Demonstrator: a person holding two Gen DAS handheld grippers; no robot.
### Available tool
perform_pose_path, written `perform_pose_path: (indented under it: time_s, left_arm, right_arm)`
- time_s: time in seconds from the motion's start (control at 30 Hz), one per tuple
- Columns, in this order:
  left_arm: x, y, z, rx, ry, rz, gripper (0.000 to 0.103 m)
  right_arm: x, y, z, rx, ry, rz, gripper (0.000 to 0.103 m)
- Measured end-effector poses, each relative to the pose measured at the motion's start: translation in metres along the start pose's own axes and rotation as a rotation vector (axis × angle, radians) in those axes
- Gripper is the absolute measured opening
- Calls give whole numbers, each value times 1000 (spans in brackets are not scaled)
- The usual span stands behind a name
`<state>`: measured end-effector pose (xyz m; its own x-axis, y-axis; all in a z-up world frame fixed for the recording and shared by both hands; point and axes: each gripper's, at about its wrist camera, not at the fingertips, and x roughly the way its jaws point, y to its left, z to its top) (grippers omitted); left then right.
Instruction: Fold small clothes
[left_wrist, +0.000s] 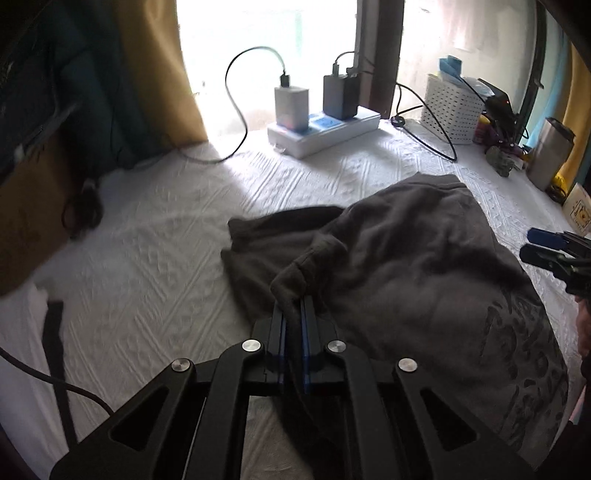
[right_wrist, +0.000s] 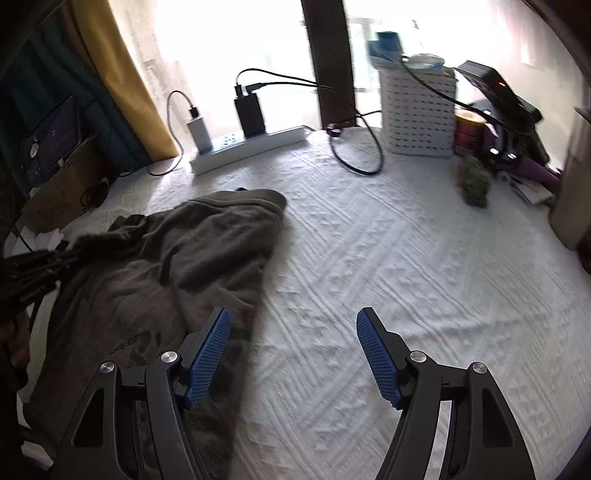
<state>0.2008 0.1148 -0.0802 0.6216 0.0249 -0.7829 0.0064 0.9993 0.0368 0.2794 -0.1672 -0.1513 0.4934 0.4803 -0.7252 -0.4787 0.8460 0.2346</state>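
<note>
Fabric of a dark grey garment (left_wrist: 406, 258) is pinched between the clenched jaws of the left gripper (left_wrist: 293, 314): a thick folded hem or cuff sticks up out of the blue pads (left_wrist: 305, 325), and the rest of the garment spreads ahead of that gripper and off to its right over a white textured bedspread (left_wrist: 147, 258). A faded print shows on the cloth on the gripper's right side. The right gripper (right_wrist: 293, 325) stands released, its two blue ribbed pads (right_wrist: 376, 354) wide apart with only bedspread between them; the garment's near edge lies just under and beside its left finger, not gripped. Well ahead of both tools, along the window, a white power strip (left_wrist: 325, 133) carries two plugged chargers (left_wrist: 291, 107) with black cables. To the far right of it stands a white perforated basket (right_wrist: 419, 110). A yellow curtain (left_wrist: 173, 74) hangs ahead to the left.
</note>
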Motion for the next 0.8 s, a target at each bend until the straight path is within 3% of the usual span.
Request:
perform_pose_path:
  time_s: [0.23,0.43,0.47,0.53,0.8]
  left_arm:
    - [-3,10,1,-26,-16,-45,5]
    - [9,20,0,-61,-5,-81,5]
    - [10,20,0,-61,-4,-85,5]
    - [13,20,-1,-61,2,-88,5]
    - [20,26,-3,-67,12,-82,5]
  right_arm:
    - [20,10,28,-24,-10,60,73]
    - [56,15,52,-18,34,137,71]
    - [61,16,56,-17,38,150,54]
    - [76,18,63,-17,62,160,36]
    - [101,28,88,-108,49,133,32]
